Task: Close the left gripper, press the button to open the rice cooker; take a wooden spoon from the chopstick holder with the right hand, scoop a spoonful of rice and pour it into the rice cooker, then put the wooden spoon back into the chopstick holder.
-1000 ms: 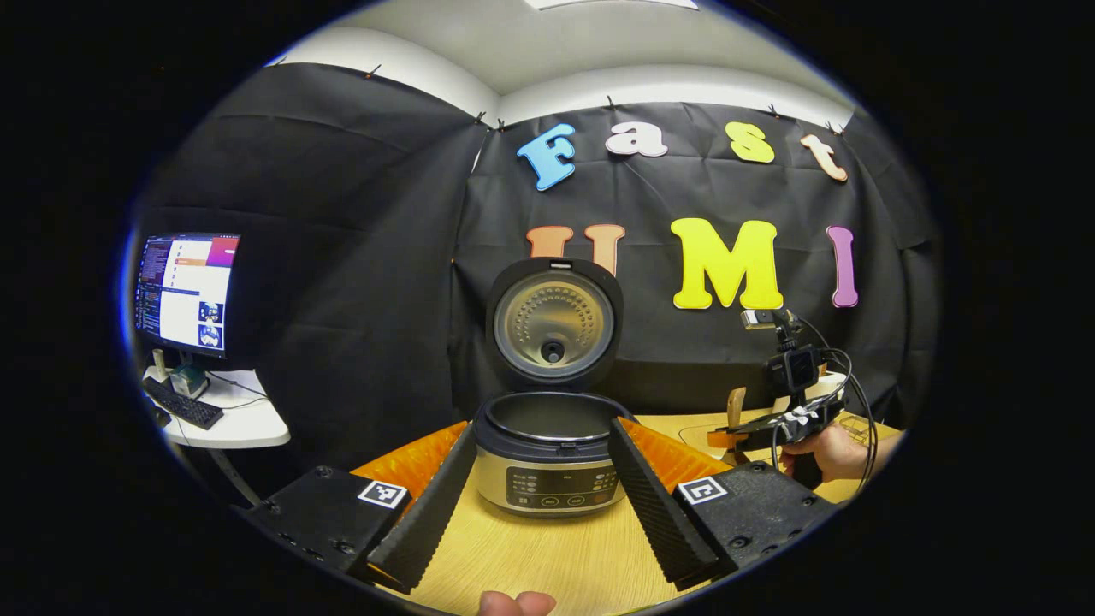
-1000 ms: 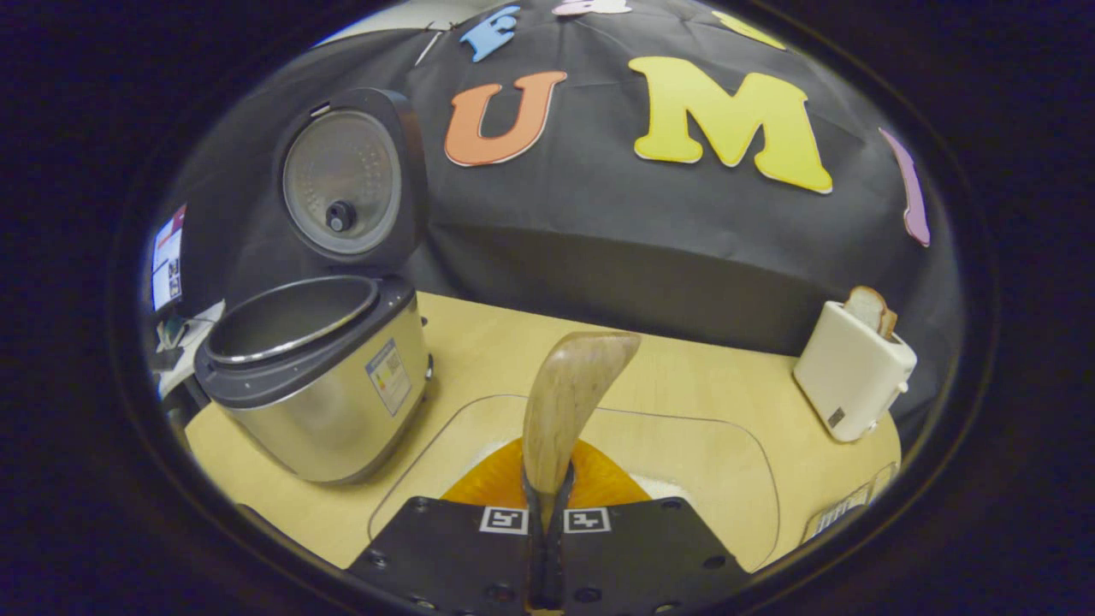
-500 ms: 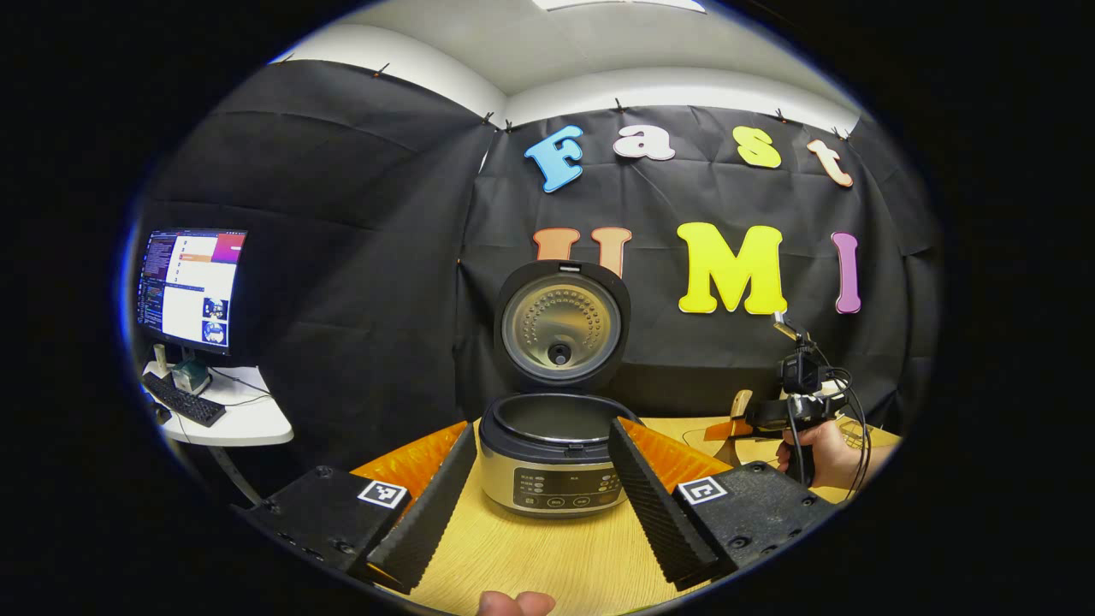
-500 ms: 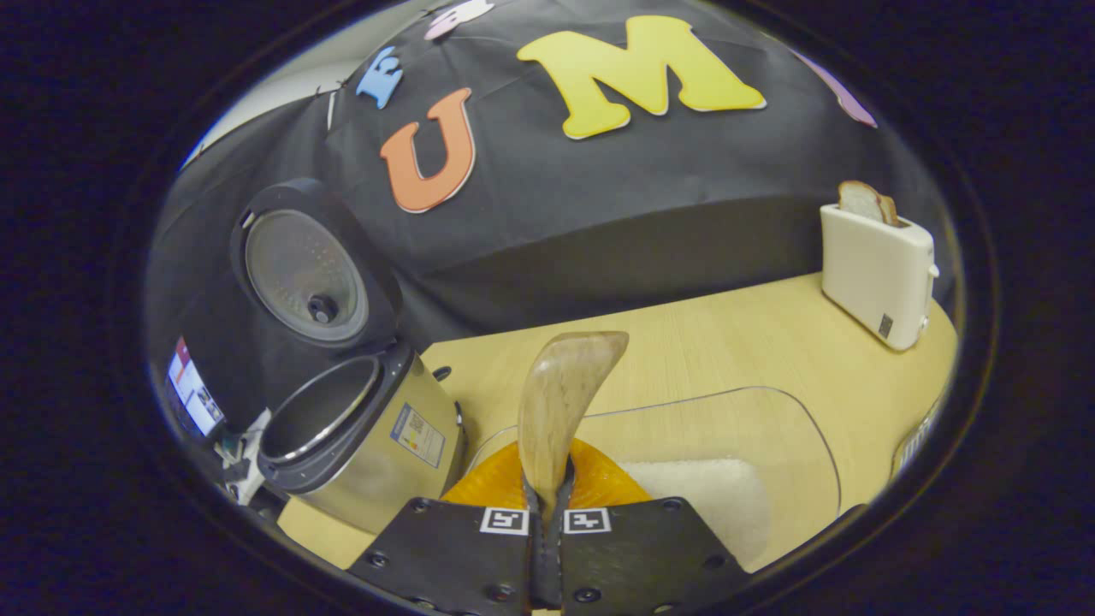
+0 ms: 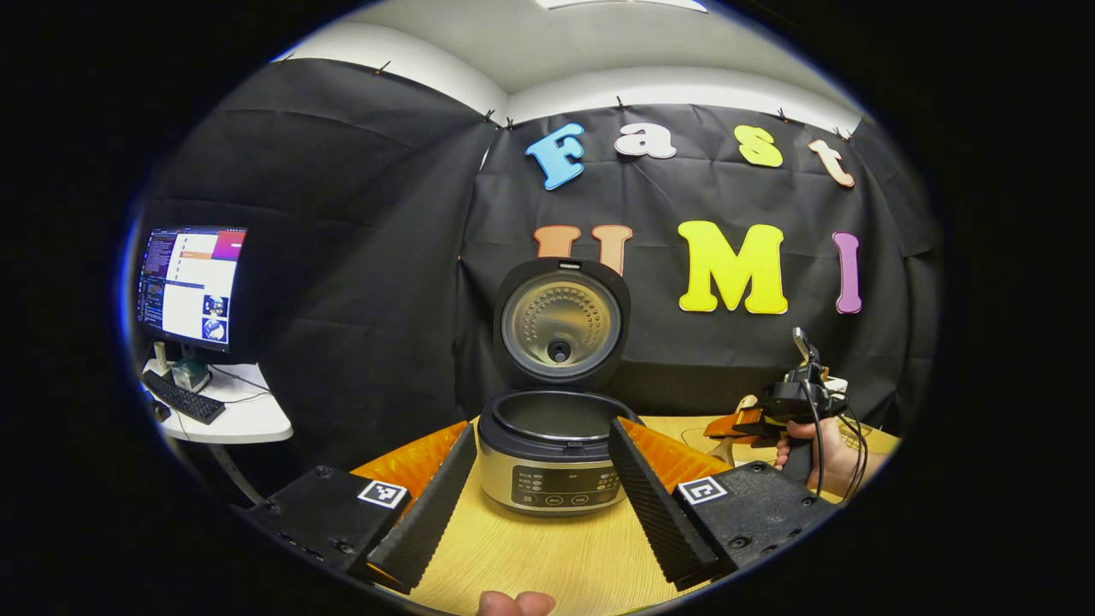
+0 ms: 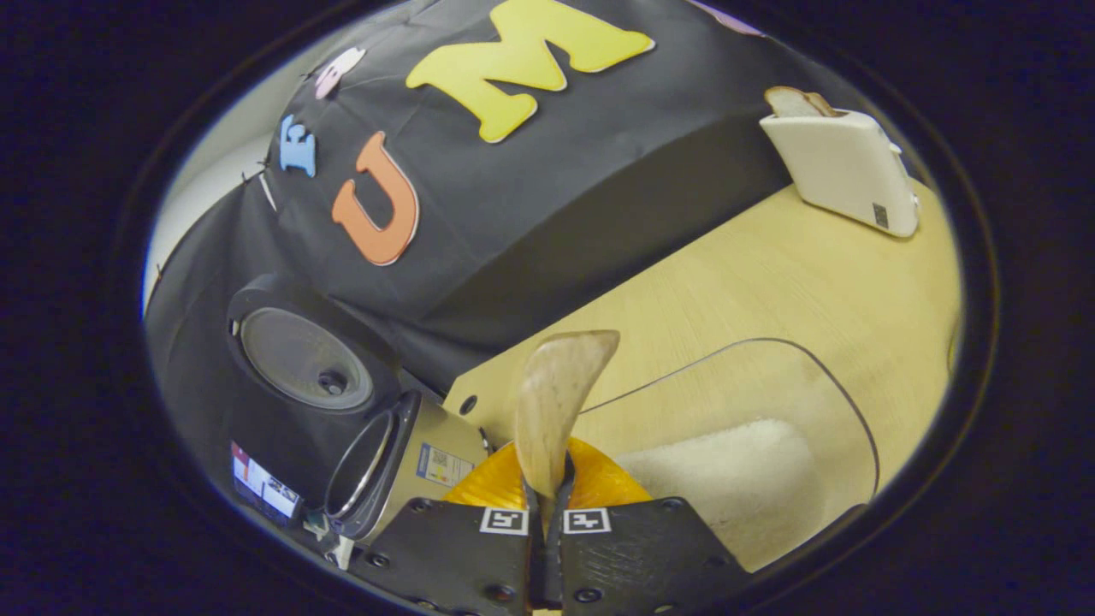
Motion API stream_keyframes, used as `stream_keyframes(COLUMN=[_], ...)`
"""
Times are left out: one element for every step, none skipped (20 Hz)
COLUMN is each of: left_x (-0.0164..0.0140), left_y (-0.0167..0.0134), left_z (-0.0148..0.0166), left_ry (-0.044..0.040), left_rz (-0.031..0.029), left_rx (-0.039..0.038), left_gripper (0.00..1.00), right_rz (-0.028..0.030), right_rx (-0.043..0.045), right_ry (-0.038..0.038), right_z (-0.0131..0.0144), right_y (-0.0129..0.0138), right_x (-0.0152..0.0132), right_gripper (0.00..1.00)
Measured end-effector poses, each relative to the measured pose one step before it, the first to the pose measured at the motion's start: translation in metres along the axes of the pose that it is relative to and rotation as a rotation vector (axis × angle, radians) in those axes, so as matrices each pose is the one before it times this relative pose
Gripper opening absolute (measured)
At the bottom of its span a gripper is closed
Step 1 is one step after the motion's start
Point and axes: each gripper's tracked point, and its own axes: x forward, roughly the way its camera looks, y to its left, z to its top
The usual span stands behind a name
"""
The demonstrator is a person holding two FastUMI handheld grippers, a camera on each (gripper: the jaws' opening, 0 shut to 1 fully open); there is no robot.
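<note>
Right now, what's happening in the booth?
A person holds a gripper in each hand. The right gripper is shut on a wooden spoon, tilted over a clear tray that holds rice; no rice is visible on the spoon. The rice cooker sits on the table with its lid up and the pot looking empty. The left gripper hangs open in front of the cooker. A toaster stands farther back.

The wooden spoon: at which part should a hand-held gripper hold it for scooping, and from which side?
Grip the narrow handle, from behind its free end, as the right hand-held gripper does now. The broad wooden spoon bowl then points forward, free to dip into the rice in the clear tray.
</note>
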Motion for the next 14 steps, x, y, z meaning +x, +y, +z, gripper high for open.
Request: stream_keyframes(left_x=[0.00046, 0.00049, 0.00026, 0.00021, 0.00043, 0.00021, 0.00074, 0.00007, -0.00026, 0.00015, -0.00017, 0.00009, -0.00032, 0.00033], left_y=[-0.00023, -0.00016, -0.00092, -0.00177, -0.00173, -0.00121, -0.00082, -0.0019, -0.00172, -0.00047, 0.00062, -0.0001, 0.0001, -0.00023], left_z=[-0.00095, -0.00036, -0.00087, -0.0002, -0.00035, -0.00111, -0.00015, -0.00058, -0.00028, 0.00024, -0.00022, 0.00002, 0.00051, -0.00097], left_ry=[0.00288, 0.00181, 0.00233, 0.00098, 0.00095, 0.00136, 0.00177, 0.00153, -0.00026, -0.00008, 0.00047, -0.0012, 0.0003, 0.00276], left_rz=[0.0, 0.00005, -0.00084, -0.00049, -0.00298, -0.00236, -0.00184, -0.00329, -0.00532, -0.00192, 0.00094, -0.00051, -0.00063, 0.00083], left_rx=[-0.00013, -0.00019, 0.00047, 0.00062, 0.00151, 0.00161, 0.0023, 0.00159, 0.00134, -0.00017, -0.00132, -0.00198, -0.00186, -0.00135], left_gripper=[0.99, 0.99, 0.99, 0.99, 0.99, 0.99, 0.99, 0.99, 0.99, 0.99, 0.99, 0.94, 0.99, 0.99], right_rz=[0.0099, 0.00693, 0.00496, 0.00466, 0.00588, 0.00974, 0.01226, 0.00809, 0.00657, 0.00496, 0.00945, 0.00651, 0.00597, 0.00727], right_rx=[-0.00329, 0.01153, 0.0017, -0.00202, 0.00732, 0.02006, 0.02036, 0.01172, 0.00596, 0.00793, 0.00998, 0.01437, 0.0237, 0.0278], right_ry=[-0.00592, -0.02097, -0.01514, -0.01709, -0.01306, -0.00971, -0.0094, -0.0035, -0.00985, -0.01461, -0.0148, -0.01452, -0.01208, -0.01547], right_z=[0.00515, 0.00462, 0.00644, 0.00587, 0.00534, 0.00585, 0.00586, 0.0051, 0.00511, 0.00662, 0.00825, 0.00478, 0.00737, 0.00807], right_y=[0.0015, -0.00039, 0.00018, 0.00023, 0.00037, -0.0001, 0.00182, 0.00035, -0.00035, -0.00067, 0.00012, 0.0005, -0.0006, -0.00003], right_x=[-0.00334, -0.00161, -0.0038, -0.00476, -0.00411, -0.00381, -0.00337, -0.00292, -0.0036, -0.00356, -0.0037, -0.00217, -0.00294, -0.00318], right_gripper=[0.0, 0.0, 0.0, 0.0, 0.0, 0.0, 0.01, 0.0, 0.0, 0.0, 0.0, 0.0, 0.02, 0.0])
